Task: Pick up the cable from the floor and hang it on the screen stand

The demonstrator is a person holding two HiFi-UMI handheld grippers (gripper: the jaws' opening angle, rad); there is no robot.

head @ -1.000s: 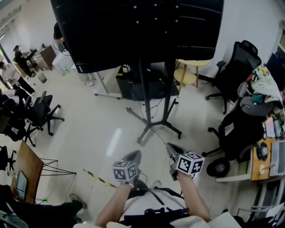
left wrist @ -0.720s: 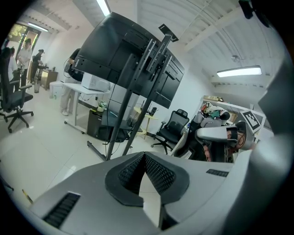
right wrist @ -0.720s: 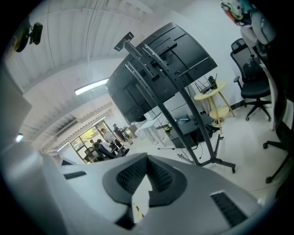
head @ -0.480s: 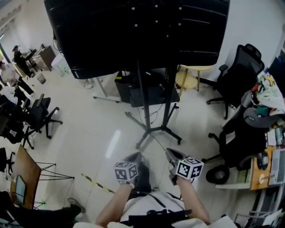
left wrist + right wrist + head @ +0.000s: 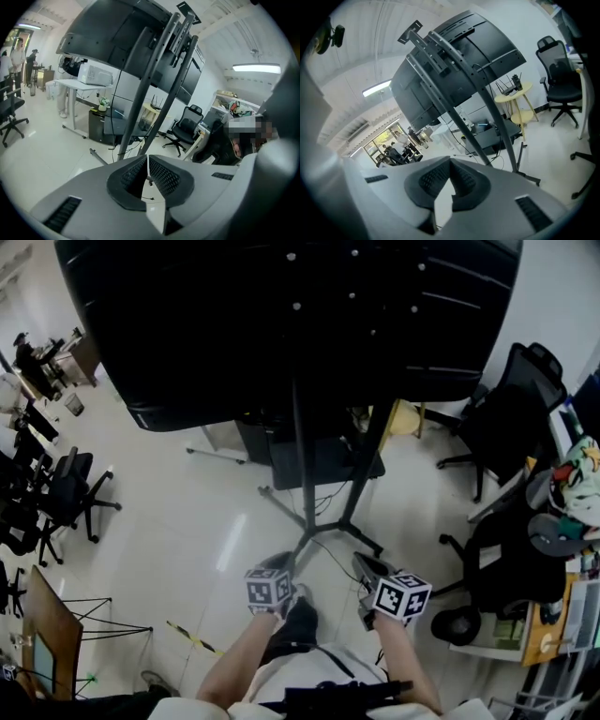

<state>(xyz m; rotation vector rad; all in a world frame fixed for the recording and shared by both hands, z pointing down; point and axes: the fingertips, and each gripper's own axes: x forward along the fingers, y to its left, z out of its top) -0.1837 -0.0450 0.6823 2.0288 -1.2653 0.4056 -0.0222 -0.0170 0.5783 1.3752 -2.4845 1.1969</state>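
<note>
The big black screen hangs on its dark stand, whose legs spread over the pale floor just ahead of me. A thin dark cable trails on the floor from the stand's base toward my right gripper. My left gripper is held beside it, low in front of my body. In the left gripper view my left gripper points at the stand's poles; its jaws are starting to open, only a hairline apart, with nothing between them. My right gripper is shut and empty, aimed up at the screen.
Black office chairs and a cluttered desk crowd the right side. A black cabinet and a yellow stool stand behind the stand. More chairs are at the left. A yellow-black strip lies on the floor.
The view has drawn closer to the stand, so the screen fills more of the top. Both grippers stay side by side in front of me, shifted slightly forward.
</note>
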